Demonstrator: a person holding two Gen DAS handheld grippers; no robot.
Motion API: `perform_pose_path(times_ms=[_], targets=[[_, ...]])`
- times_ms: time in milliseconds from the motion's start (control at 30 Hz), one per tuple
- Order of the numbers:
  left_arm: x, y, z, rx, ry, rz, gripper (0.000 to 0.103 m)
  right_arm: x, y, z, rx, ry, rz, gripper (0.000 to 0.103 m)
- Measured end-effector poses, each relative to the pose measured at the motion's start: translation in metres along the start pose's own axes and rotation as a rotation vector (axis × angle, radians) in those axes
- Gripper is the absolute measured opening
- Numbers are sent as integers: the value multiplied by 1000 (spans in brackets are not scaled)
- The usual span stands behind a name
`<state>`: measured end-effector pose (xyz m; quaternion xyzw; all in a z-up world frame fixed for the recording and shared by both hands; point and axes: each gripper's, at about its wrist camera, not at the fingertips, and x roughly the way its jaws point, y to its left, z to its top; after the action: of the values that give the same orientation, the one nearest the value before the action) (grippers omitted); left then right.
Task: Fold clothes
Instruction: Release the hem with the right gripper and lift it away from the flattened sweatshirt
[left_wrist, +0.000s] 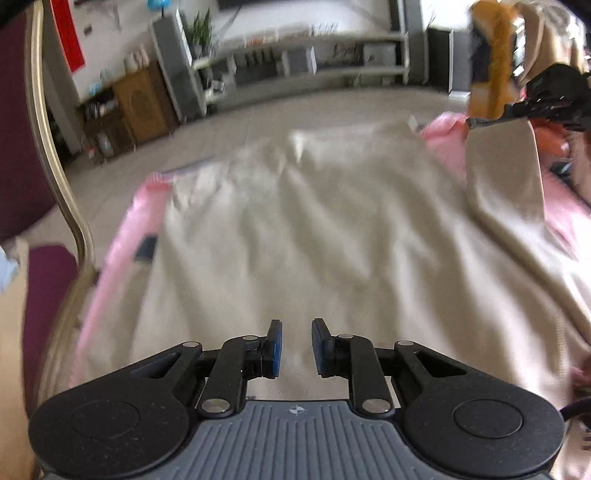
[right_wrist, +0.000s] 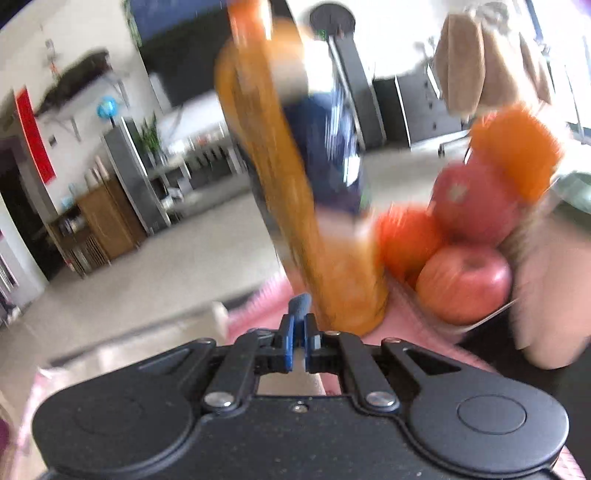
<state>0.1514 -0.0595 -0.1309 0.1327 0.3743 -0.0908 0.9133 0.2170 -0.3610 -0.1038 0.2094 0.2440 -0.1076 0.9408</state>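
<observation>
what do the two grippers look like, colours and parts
Both share one build. The left gripper has black linkage arms with silver rivets, round black side discs, blue finger pads and a grey ribbed body bearing a small crosshair mark. The right gripper has the same black linkages and blue pads, but its body looks black.

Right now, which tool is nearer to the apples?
Right. The right tool sits just short of the apples, which lie slightly to its right. The left tool hovers over the beige garment, farther from that corner.
</observation>
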Motion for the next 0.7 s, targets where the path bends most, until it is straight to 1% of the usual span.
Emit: perform_pose_path(times_ms=[33,167,267,333,400,467,567,600,667,700], targets=[[-11,-1,1,6,-26,-5,19,-24,-3,6,13,-25,9,5],[-57,-6,-2,11,-99,-47,19,-78,-37,8,85,-119,-36,5],[-86,-7,-11,6,-121,-74,21,-118,-63,9,139,-189,-71,5],[-101,-5,-19,-4,-119,-82,24,-144,-81,10,175,-236,-95,5],[-108,-3,-26,-23,-99,-82,24,-171,-98,10,211,-283,-118,5],[-111,-5,-31,-34,-68,-83,24,-197,-115,11,248,-330,-141,5],[-109,-17,-37,-13,-26,-87,24,-237,-141,12,302,-401,-176,5],[-108,-23,-38,-1,-14,-92,24,-229,-153,12,307,-387,-194,5],[-104,-37,-38,24,5,-101,24,-209,-178,14,330,-330,-239,4],[-102,-43,-37,34,11,-105,24,-196,-189,15,350,-302,-249,4]])
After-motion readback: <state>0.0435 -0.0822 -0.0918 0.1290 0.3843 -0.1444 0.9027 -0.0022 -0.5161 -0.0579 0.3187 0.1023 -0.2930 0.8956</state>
